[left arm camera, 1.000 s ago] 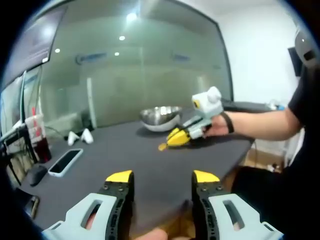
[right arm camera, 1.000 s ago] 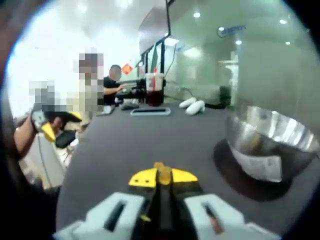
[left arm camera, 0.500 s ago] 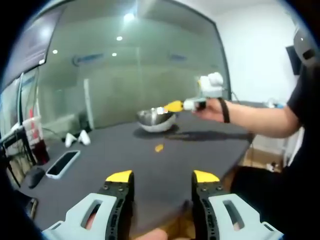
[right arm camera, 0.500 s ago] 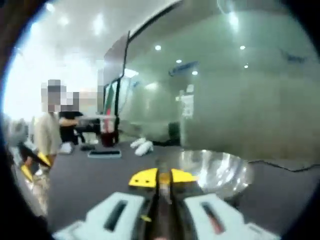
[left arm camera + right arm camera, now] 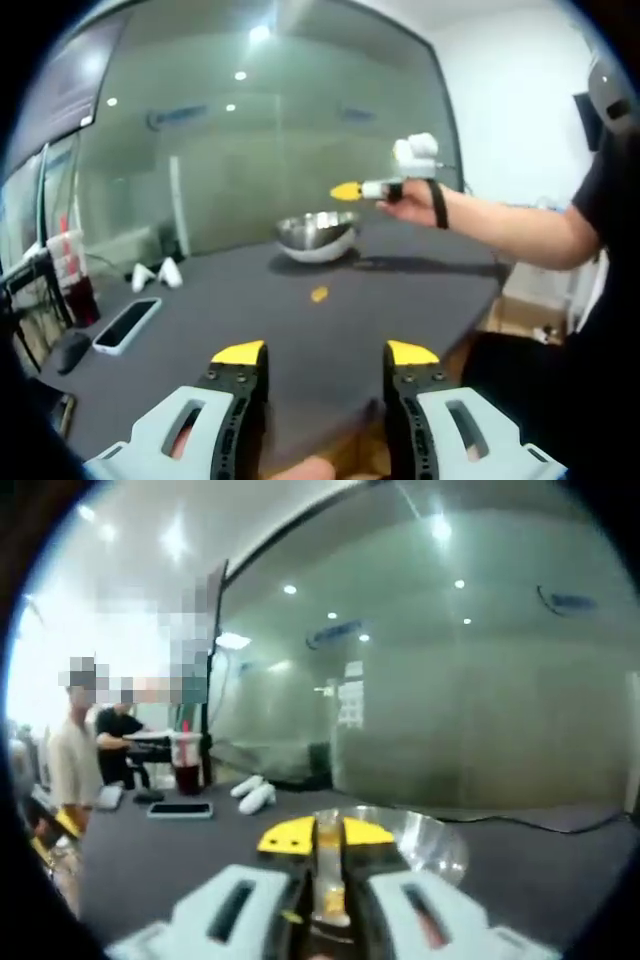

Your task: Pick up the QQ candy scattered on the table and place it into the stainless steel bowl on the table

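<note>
Left gripper [image 5: 323, 353]: jaws wide apart, nothing between them, low over the near edge of the dark table [image 5: 250, 310]. One yellow candy [image 5: 319, 294] lies on the table straight ahead of it, well apart from the tips. The bowl [image 5: 317, 234] sits farther on, beyond that candy and slightly to its right.

Right gripper [image 5: 321, 835]: jaws pressed together on an orange-yellow candy [image 5: 327, 833], which stands up between the yellow tips. In the left gripper view this gripper [image 5: 347, 190] is up in the air, held by a hand [image 5: 413, 201], with its tip above the bowl [image 5: 400, 838] and not touching it. In the right gripper view the bowl's rim lies just ahead of and below the tips.

Off to the left of the left gripper: a phone [image 5: 127, 324], two white items [image 5: 158, 273], a cup [image 5: 70, 256] with a dark drink. A glass wall [image 5: 260, 140] runs behind the table.
</note>
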